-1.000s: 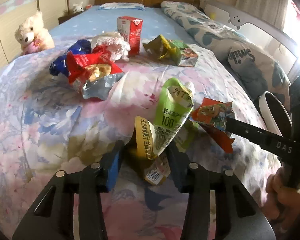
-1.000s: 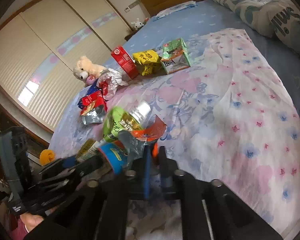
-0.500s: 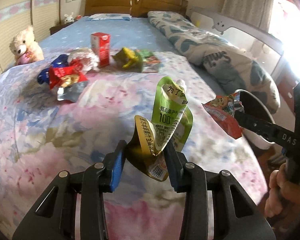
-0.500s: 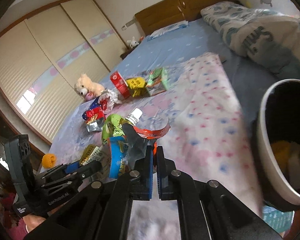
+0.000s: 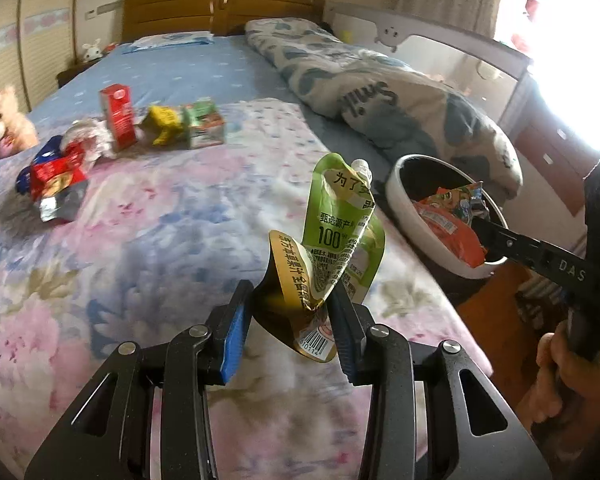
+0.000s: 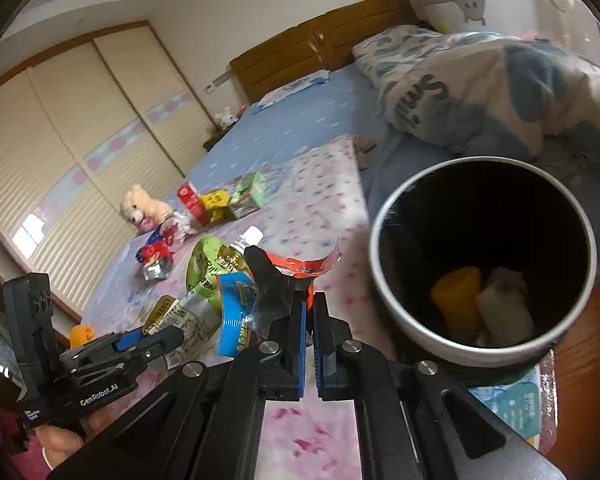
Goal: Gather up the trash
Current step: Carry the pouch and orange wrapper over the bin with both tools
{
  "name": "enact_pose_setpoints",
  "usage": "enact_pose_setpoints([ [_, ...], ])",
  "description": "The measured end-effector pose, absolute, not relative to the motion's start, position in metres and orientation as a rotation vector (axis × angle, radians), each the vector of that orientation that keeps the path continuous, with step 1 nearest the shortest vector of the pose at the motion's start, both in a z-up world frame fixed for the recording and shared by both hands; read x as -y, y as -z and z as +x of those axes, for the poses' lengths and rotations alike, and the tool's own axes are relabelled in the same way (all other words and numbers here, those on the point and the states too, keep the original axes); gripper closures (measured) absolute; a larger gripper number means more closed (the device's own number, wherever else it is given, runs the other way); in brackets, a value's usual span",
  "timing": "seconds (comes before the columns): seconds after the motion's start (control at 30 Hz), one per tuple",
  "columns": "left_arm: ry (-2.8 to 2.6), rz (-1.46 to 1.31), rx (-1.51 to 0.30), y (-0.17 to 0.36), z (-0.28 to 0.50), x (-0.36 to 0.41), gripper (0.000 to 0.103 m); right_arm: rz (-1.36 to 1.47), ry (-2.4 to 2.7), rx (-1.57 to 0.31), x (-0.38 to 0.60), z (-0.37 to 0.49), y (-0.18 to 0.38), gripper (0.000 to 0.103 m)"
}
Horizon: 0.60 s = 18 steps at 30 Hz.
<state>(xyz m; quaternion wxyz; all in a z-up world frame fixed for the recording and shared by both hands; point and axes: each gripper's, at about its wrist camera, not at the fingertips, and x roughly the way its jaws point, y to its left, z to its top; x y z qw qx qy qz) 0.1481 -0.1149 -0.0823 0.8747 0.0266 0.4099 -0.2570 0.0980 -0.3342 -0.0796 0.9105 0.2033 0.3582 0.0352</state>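
bin (image 6: pixel 384 276) mouth open (two items at bottom); folded duvet (image 6: pixel 500 92) crowds far rim.

Wooden headboard (image 5: pixel 224 6), cream sliding wardrobe (image 6: pixel 80 128), bright curtained window (image 5: pixel 560 20).

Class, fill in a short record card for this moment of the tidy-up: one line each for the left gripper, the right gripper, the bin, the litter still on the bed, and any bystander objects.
left gripper: shut on a green drink pouch, held above the bed
right gripper: shut on an orange snack wrapper, at the bin's rim
bin: white rim, dark inside, beside the bed; holds a yellow item and a pale one
litter on bed: red carton, yellow wrapper, green carton, red foil bag
bystanders: teddy bear, folded quilt
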Motion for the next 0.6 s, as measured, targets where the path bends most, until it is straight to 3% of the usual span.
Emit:
enact_pose_setpoints([
  [0.6, 0.645, 0.157, -0.855, 0.078, 0.141, 0.195, 0.067, 0.457, 0.05, -0.706, 0.397, 0.072, 0.078, 0.1],
])
